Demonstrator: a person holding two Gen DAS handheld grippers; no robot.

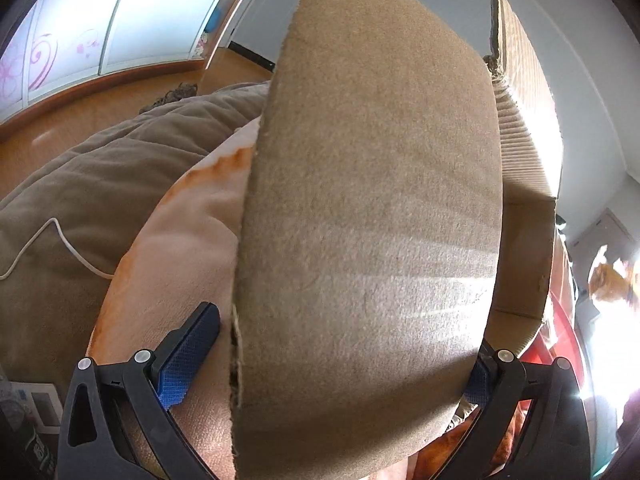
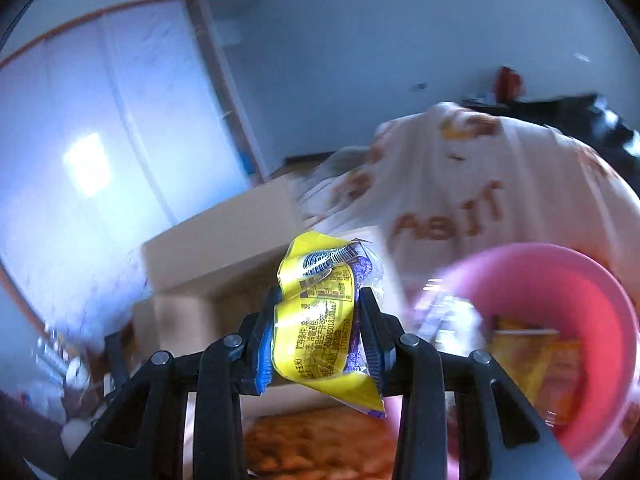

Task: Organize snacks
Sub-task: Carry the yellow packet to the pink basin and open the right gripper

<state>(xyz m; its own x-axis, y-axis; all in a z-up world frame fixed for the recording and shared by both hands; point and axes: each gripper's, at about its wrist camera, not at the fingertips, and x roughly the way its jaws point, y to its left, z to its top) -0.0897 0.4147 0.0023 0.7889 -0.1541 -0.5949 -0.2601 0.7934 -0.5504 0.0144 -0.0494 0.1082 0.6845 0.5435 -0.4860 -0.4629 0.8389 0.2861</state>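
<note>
The right tongs (image 2: pixel 318 320) squeeze one yellow snack packet (image 2: pixel 320 320). The left tongs (image 1: pixel 340 356) pinch one cardboard box flap (image 1: pixel 368 220). One pink bowl (image 2: pixel 592 280) is near.

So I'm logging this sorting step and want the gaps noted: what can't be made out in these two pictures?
- Left wrist view: the cardboard flap fills the frame and hides the box's inside.
- Left wrist view: the left claw has its right pad mostly behind the flap, so its grip is unclear.
- Right wrist view: blur smears the pink basin and its packets.
- Right wrist view: the yellow snack packet is crumpled; its front is hidden.
</note>
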